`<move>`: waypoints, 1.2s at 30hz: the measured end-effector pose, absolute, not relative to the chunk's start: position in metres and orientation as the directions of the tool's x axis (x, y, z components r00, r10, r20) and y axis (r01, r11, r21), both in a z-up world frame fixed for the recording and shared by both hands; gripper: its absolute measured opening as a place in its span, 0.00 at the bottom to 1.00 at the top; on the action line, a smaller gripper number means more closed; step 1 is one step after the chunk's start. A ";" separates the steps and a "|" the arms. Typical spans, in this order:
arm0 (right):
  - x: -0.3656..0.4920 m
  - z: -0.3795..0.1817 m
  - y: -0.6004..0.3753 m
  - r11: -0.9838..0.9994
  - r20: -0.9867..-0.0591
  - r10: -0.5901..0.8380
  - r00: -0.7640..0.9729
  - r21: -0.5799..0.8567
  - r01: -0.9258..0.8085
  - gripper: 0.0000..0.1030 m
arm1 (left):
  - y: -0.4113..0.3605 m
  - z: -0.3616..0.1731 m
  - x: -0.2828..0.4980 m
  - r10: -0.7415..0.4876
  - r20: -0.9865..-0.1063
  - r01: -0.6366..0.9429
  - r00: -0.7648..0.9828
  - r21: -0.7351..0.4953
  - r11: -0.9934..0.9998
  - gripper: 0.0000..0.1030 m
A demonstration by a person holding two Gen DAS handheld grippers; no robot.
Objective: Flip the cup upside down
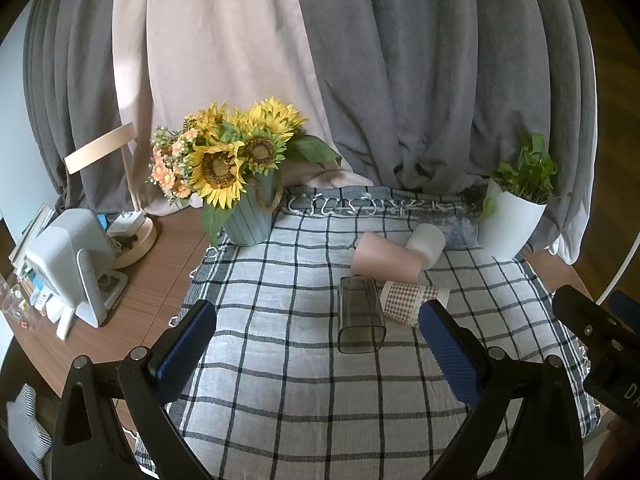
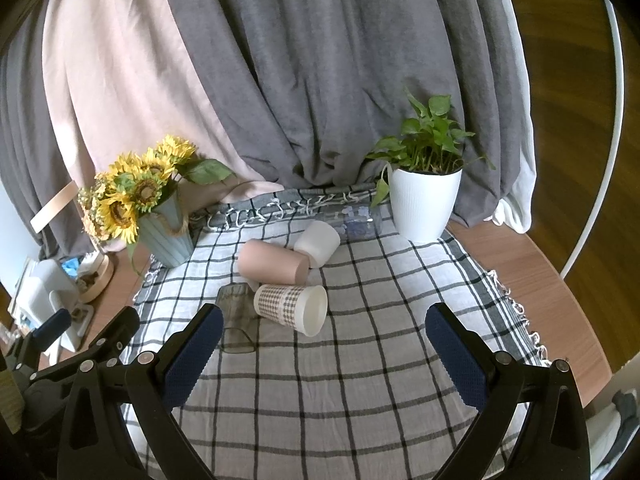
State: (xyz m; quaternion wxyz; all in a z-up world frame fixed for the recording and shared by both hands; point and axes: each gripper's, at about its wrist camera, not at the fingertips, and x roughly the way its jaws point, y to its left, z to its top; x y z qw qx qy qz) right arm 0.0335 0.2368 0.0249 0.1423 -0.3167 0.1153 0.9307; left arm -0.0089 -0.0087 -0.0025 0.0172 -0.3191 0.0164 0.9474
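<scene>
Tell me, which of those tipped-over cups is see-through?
The smoky grey transparent plastic cup with squarish sides, lying nearest the left gripper. The pink cup, white cup and checked paper cup are all opaque.

A lived-in home room: ahead of the grippers, a round wooden table wears a checked grey cloth, with a ribbed blue sunflower pot far left, a white potted plant far right, and grey and pink curtains behind.
</scene>
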 end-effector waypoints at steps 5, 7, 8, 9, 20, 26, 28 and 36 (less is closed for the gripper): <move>0.034 0.024 0.237 -0.933 -0.621 0.192 -0.760 0.125 -0.338 0.99 | -0.009 -0.003 -0.009 0.033 -0.605 -0.058 -0.796 0.022 -0.998 1.00; 0.034 0.024 0.237 -0.932 -0.622 0.194 -0.759 0.125 -0.340 0.99 | -0.009 -0.003 -0.009 0.034 -0.605 -0.060 -0.796 0.022 -0.998 1.00; 0.034 0.024 0.237 -0.932 -0.622 0.194 -0.759 0.125 -0.340 0.99 | -0.008 -0.003 -0.009 0.039 -0.605 -0.066 -0.795 0.023 -0.998 1.00; 0.034 0.024 0.237 -0.932 -0.622 0.194 -0.759 0.125 -0.341 0.99 | -0.009 -0.003 -0.009 0.043 -0.605 -0.070 -0.795 0.022 -0.997 1.00; 0.034 0.023 0.238 -0.932 -0.623 0.193 -0.758 0.125 -0.340 0.99 | -0.009 -0.003 -0.009 0.067 -0.607 -0.103 -0.792 0.025 -0.994 1.00; 0.033 0.022 0.238 -0.932 -0.623 0.194 -0.757 0.125 -0.342 0.99 | -0.009 -0.004 -0.010 0.075 -0.608 -0.114 -0.790 0.026 -0.993 1.00; 0.033 0.022 0.238 -0.932 -0.624 0.194 -0.757 0.124 -0.341 0.99 | -0.009 -0.004 -0.011 0.074 -0.609 -0.114 -0.790 0.026 -0.993 1.00; 0.031 0.020 0.238 -0.933 -0.627 0.191 -0.755 0.124 -0.339 0.99 | -0.010 -0.007 -0.018 0.072 -0.618 -0.113 -0.783 0.028 -0.993 1.00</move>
